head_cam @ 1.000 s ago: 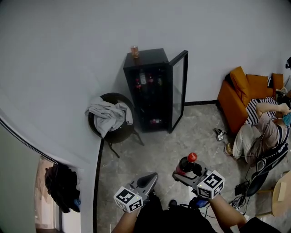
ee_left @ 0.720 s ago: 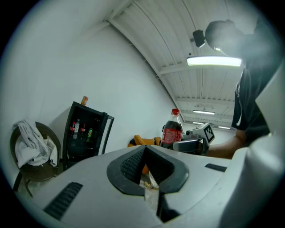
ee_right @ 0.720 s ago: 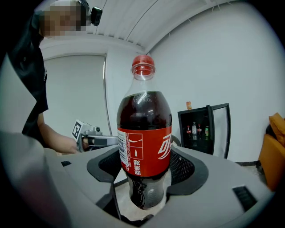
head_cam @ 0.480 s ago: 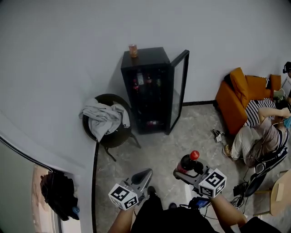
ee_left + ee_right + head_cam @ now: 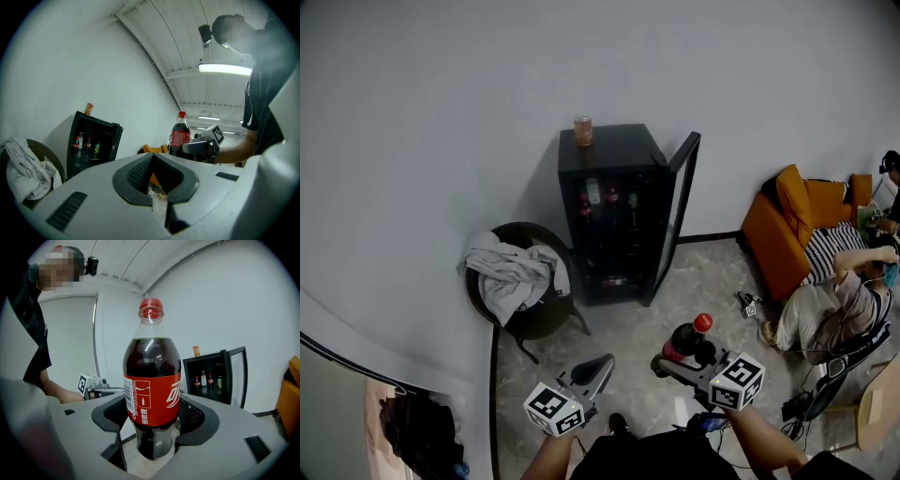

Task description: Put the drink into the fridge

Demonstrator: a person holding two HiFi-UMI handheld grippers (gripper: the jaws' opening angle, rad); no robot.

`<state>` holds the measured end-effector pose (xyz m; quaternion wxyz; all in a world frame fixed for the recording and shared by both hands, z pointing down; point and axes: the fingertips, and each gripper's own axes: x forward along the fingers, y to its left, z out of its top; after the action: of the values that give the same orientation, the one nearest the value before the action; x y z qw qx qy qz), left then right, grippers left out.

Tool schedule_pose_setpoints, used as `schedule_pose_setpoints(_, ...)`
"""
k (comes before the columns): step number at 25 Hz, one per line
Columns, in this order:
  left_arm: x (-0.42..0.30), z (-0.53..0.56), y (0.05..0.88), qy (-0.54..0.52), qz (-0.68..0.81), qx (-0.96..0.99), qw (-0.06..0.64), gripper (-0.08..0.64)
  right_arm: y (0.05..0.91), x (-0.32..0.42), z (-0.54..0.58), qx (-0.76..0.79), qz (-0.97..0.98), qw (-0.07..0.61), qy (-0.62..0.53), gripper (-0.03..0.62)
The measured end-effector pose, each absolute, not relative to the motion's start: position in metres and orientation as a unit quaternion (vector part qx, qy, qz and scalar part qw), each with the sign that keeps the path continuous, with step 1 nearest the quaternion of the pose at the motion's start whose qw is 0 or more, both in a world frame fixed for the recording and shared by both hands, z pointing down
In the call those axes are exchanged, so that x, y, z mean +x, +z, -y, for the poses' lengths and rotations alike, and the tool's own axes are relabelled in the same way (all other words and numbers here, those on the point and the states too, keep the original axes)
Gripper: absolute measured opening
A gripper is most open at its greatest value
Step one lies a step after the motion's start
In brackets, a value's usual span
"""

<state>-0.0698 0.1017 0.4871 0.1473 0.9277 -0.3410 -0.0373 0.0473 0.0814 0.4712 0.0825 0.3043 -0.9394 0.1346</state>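
A cola bottle (image 5: 685, 338) with a red cap and red label (image 5: 152, 399) stands upright in my right gripper (image 5: 678, 357), whose jaws are shut on its lower body. My left gripper (image 5: 597, 367) is shut and holds nothing; in its own view the two jaws (image 5: 152, 180) meet. The black fridge (image 5: 619, 216) stands against the far wall, its glass door (image 5: 679, 214) swung open to the right. Bottles and cans (image 5: 607, 199) sit on its shelves. Both grippers are well short of the fridge, over the floor.
An orange can (image 5: 583, 130) stands on top of the fridge. Left of the fridge is a round dark chair with grey cloth (image 5: 516, 274) on it. At the right, an orange sofa (image 5: 792, 225) and a seated person (image 5: 834, 291). Cables lie on the floor (image 5: 748, 302).
The view has shifted so the fridge sits lower and nearer the middle. Both grippers hold about the same pose, the bottle still gripped in the right one.
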Motion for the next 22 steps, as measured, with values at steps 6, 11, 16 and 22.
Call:
schedule_pose_setpoints(6,-0.1,-0.073,0.494,-0.036,0.334,0.929,0.155,0.009,0.473,0.022,-0.054,0.315,0.936,0.09,0.129,0.325)
schedule_pose_setpoints(11,-0.104,-0.052,0.502,-0.041,0.334,0.926,0.169,0.009,0.475,0.02,-0.036,0.321,0.933,0.095,0.13,0.325)
schedule_pose_setpoints(16,-0.095,-0.029,0.504,-0.03,0.324,0.931,0.165,0.009,0.478,0.019,-0.009,0.317,0.935,0.094,0.131,0.325)
schedule_pose_setpoints(22,-0.092,0.016,0.51,-0.02,0.335,0.926,0.172,0.009,0.484,0.019,0.035,0.303,0.94,0.101,0.124,0.325)
